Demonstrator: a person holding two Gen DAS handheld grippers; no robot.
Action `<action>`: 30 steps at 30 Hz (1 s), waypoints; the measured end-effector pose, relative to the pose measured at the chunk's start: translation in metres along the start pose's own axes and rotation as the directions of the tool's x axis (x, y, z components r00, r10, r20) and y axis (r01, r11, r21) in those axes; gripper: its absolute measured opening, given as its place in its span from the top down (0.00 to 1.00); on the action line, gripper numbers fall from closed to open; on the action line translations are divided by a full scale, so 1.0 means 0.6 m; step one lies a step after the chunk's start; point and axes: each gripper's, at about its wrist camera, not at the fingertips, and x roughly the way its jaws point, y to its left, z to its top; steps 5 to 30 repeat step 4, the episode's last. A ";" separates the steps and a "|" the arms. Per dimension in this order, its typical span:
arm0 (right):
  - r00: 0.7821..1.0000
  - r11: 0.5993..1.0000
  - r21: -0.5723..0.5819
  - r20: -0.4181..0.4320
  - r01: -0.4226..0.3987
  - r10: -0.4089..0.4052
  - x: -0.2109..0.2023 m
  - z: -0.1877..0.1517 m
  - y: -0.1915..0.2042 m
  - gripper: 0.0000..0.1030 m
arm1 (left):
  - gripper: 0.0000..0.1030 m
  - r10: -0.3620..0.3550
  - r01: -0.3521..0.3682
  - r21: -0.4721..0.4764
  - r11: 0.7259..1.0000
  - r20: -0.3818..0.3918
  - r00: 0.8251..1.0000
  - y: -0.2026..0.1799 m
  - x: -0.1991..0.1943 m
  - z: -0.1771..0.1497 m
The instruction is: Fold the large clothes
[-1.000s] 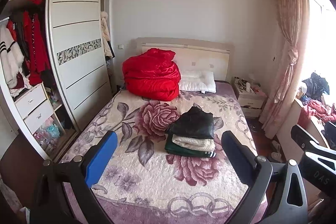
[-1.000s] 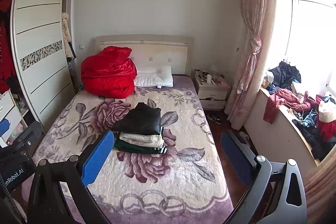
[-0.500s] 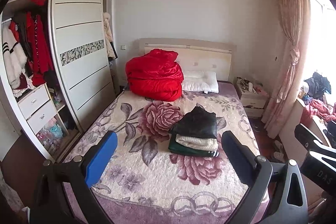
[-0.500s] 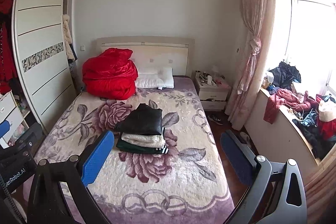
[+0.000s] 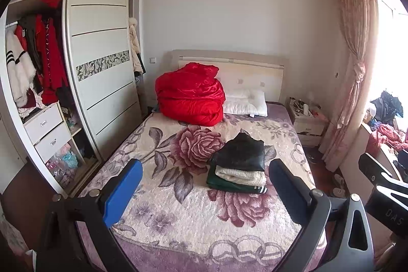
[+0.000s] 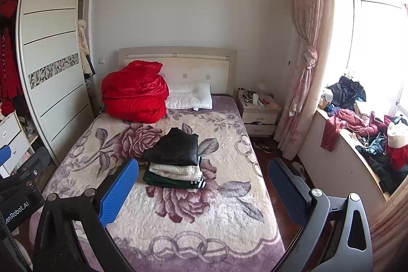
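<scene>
Presently catalogued, from the foot of the bed (image 5: 178, 216):

- Left gripper (image 5: 204, 191) — jaws spread wide, nothing between them, held in the air short of the mattress.
- Right gripper (image 6: 202, 191) — likewise parted and empty.
- Folded stack (image 5: 238, 167) — three garments, black on cream on dark green with white stripes; resting mid-bed on the floral blanket, well apart from both grippers.
- Red quilt (image 5: 190, 94) and white pillow (image 5: 246, 103) — against the headboard, untouched.
- Unfolded heap of clothes (image 6: 367, 134) — on the window ledge, right side.

Change noted against the views a second back: slightly more wardrobe (image 5: 99, 55) interior visible at left, bed and stack shifted a little rightward and farther off. Read as a small retreat or turn, not a reach. Stack unaltered. Probably between garments — next item likely to be fetched from the ledge.
</scene>
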 end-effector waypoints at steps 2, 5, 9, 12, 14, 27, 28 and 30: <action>1.000 1.000 0.000 0.001 0.000 0.000 -0.001 -0.001 0.003 0.00 | 0.02 0.001 -0.001 -0.001 1.000 0.000 1.000 0.001 -0.001 0.000; 1.000 1.000 0.002 0.001 -0.002 0.002 0.000 0.000 0.004 0.00 | 0.02 -0.002 0.002 -0.006 1.000 -0.002 1.000 0.003 -0.002 -0.001; 1.000 1.000 0.002 0.001 -0.002 0.002 0.000 0.000 0.004 0.00 | 0.02 -0.002 0.002 -0.006 1.000 -0.002 1.000 0.003 -0.002 -0.001; 1.000 1.000 0.002 0.001 -0.002 0.002 0.000 0.000 0.004 0.00 | 0.02 -0.002 0.002 -0.006 1.000 -0.002 1.000 0.003 -0.002 -0.001; 1.000 1.000 0.002 0.001 -0.002 0.002 0.000 0.000 0.004 0.00 | 0.02 -0.002 0.002 -0.006 1.000 -0.002 1.000 0.003 -0.002 -0.001; 1.000 1.000 0.002 0.001 -0.002 0.002 0.000 0.000 0.004 0.00 | 0.02 -0.002 0.002 -0.006 1.000 -0.002 1.000 0.003 -0.002 -0.001; 1.000 1.000 0.002 0.001 -0.002 0.002 0.000 0.000 0.004 0.00 | 0.02 -0.002 0.002 -0.006 1.000 -0.002 1.000 0.003 -0.002 -0.001; 1.000 1.000 0.002 0.001 -0.002 0.002 0.000 0.000 0.004 0.00 | 0.02 -0.002 0.002 -0.006 1.000 -0.002 1.000 0.003 -0.002 -0.001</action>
